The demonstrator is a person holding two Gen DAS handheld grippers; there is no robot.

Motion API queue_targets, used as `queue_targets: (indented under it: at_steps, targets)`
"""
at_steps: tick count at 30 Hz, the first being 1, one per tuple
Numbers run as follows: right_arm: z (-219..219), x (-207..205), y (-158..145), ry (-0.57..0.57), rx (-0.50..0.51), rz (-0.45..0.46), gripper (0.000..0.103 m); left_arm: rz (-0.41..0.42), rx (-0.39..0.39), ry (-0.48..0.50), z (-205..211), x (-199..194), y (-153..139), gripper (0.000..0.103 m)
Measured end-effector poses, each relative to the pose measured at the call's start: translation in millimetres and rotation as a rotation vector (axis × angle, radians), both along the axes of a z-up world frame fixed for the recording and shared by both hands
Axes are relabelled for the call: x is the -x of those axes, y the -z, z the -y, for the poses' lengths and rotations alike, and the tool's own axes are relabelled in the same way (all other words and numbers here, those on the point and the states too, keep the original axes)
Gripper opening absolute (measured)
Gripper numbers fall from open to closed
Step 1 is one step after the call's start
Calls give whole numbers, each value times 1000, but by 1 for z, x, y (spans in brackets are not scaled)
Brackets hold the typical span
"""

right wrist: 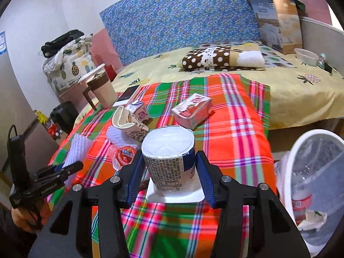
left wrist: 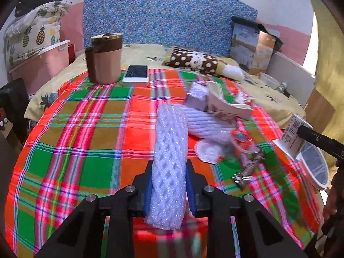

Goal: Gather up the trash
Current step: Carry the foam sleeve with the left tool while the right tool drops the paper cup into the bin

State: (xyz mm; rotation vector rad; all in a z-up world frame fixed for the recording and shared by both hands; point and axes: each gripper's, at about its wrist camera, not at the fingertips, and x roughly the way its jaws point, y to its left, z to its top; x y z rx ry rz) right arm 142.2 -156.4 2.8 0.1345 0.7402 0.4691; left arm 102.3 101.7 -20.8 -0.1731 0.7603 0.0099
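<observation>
Nearest, the left gripper (left wrist: 168, 185) clenched a foam net (left wrist: 169, 150) and the right gripper (right wrist: 169, 172) an upturned cup (right wrist: 168, 157), both above the cloth (left wrist: 86, 129); carried level, they'd best drop cleanly into the bin (right wrist: 294, 150) beside.

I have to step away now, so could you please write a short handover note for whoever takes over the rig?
Left gripper: shut on the white foam net sleeve.
Right gripper: shut on the upside-down yogurt cup.
Bin: at the table's right edge, already holding a plastic bottle.
Left on the plaid tablecloth: red carton, crushed paper cup, small purple carton, jelly cup, second foam sleeve, wrapper.
</observation>
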Motion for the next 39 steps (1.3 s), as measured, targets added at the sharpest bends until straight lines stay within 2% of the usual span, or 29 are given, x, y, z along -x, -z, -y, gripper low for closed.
queue_targets:
  at_steps: [18, 32, 39]
  targets:
    - [42, 23, -7, 83, -16, 41, 50, 53, 24, 156, 81, 31, -29, 26]
    - [75, 36, -1, 146, -1, 43, 50, 47, 49, 263, 128, 24, -29, 26]
    - [107, 39, 2, 227, 11, 34, 50, 26, 61, 333, 162, 10, -23, 26]
